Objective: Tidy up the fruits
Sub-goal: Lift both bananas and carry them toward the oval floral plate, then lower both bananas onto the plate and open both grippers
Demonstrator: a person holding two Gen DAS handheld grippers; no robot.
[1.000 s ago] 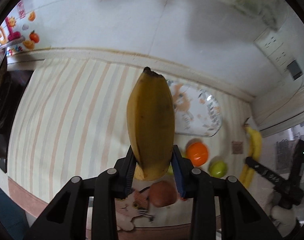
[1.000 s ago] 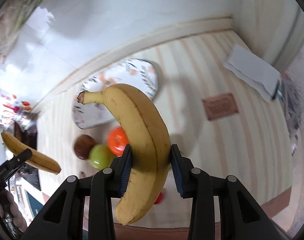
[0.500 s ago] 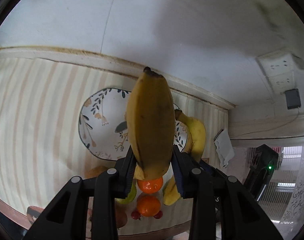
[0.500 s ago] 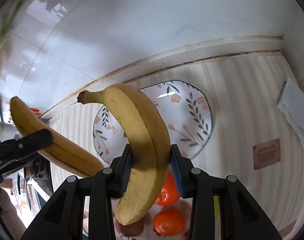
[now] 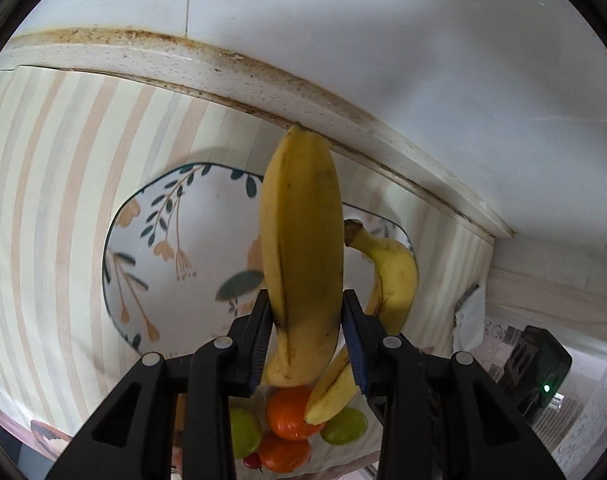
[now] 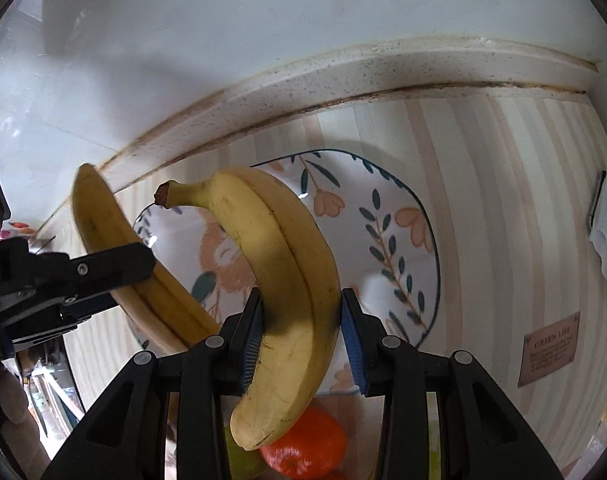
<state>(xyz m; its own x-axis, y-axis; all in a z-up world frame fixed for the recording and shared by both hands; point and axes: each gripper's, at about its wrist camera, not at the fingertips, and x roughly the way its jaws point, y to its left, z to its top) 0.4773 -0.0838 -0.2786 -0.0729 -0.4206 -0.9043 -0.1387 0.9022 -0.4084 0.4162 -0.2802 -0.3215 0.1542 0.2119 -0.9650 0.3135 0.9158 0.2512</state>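
Left wrist view shows my left gripper (image 5: 305,338) clamped on a banana (image 5: 301,248), the blue pads pressed against both sides of its lower part, so the opening is only as wide as the fruit. That banana stands nearly upright in front of the floral plate (image 5: 163,248), with its tip up toward the counter's back edge. Behind it to the right I see the second banana (image 5: 391,276), stem end up, its lower tip crossing over an orange (image 5: 289,414). Two green fruits (image 5: 343,426) and another orange sit beside it on the striped cloth (image 5: 43,220) (near the bottom of my view).

From the right wrist, my right gripper (image 6: 301,340) is closed on the second banana, pads tight on its middle, stem curving up and left over the plate. The left gripper's black finger and its banana come in from the left, also over the plate.
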